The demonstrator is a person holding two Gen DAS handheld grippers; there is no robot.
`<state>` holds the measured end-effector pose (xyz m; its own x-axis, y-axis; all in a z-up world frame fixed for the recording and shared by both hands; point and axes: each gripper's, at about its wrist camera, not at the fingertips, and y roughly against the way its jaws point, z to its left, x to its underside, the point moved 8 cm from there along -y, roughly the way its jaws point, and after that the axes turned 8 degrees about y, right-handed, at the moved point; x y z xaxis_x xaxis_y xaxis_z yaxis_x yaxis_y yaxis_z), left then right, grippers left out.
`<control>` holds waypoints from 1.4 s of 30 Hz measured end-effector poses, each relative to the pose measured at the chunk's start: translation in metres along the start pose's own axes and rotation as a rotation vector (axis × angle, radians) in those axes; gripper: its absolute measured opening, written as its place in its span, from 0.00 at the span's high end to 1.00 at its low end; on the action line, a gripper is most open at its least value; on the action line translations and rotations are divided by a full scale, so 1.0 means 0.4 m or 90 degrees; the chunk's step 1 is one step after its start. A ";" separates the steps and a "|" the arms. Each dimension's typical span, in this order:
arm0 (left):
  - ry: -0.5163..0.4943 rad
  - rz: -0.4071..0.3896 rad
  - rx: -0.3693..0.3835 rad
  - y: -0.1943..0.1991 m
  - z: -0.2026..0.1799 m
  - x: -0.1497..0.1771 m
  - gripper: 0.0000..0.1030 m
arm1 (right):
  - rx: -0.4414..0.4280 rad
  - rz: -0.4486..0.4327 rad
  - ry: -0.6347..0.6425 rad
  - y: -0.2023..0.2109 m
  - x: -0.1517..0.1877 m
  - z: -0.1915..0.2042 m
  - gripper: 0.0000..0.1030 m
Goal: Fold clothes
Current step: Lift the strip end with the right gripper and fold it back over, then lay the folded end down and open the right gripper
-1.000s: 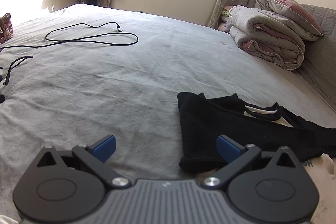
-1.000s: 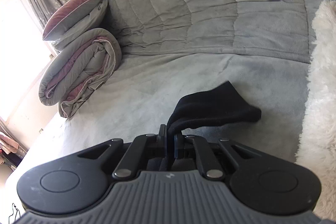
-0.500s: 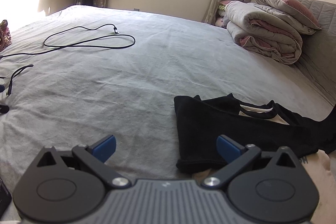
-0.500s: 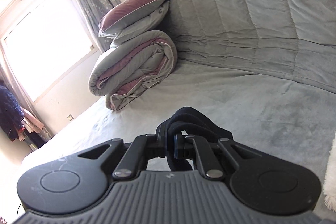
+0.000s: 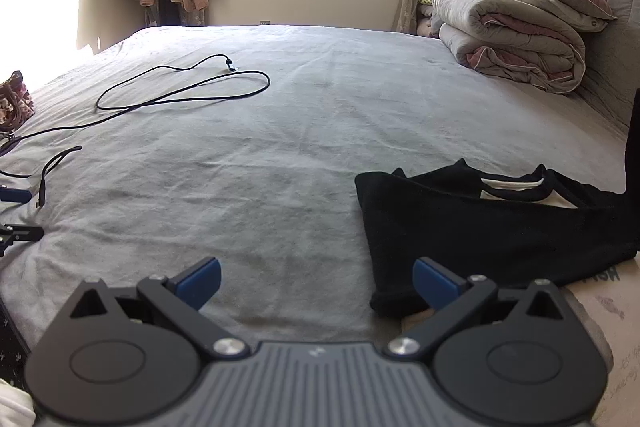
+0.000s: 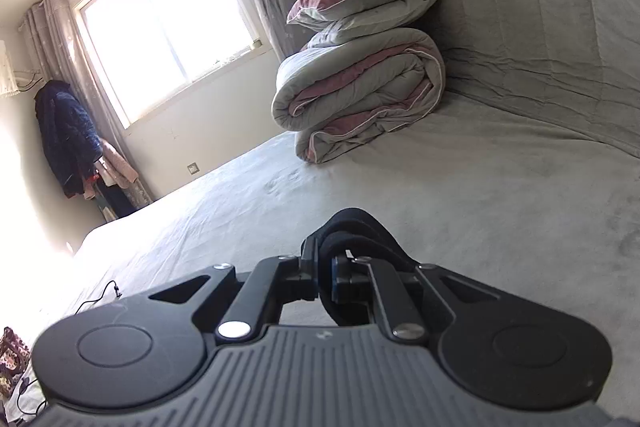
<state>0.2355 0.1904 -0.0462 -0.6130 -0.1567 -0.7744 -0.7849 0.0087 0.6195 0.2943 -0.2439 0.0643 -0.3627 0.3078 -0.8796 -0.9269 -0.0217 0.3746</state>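
Right tongs (image 6: 326,277), clenched on a fold of the black garment (image 5: 492,223), are swinging it up from the headboard toward the window while left tongs (image 5: 316,277) are hovering released at lower centre over the bed (image 5: 280,147); fold likely underway.

Left wrist cam: low over grey bedsheet (image 5: 320,131), facing window at 12. Right wrist cam: rolled, window at 10. Shared: folded grey-pink quilt (image 5: 516,39) (image 6: 360,99).
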 end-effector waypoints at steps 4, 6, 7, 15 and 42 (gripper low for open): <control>0.015 0.002 0.015 0.001 0.010 0.003 0.01 | -0.037 0.018 0.045 -0.020 0.022 0.098 0.92; 0.033 0.009 0.031 0.002 0.012 0.004 0.01 | -0.055 0.029 0.061 -0.030 0.041 0.141 0.92; 0.041 0.012 0.036 0.001 0.014 0.005 0.01 | -0.063 0.034 0.064 -0.034 0.050 0.158 0.92; 0.090 0.034 0.055 -0.001 0.028 0.003 0.03 | -0.128 0.090 0.105 -0.054 0.164 0.308 0.92; 0.154 0.103 0.057 -0.025 0.016 0.019 0.08 | -0.239 0.305 0.168 -0.027 0.540 0.472 0.50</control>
<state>0.2381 0.1955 -0.0589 -0.7000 -0.3769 -0.6066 -0.6900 0.1377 0.7106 0.2442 0.0025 -0.0746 -0.7103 -0.0607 -0.7012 -0.6103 -0.4432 0.6566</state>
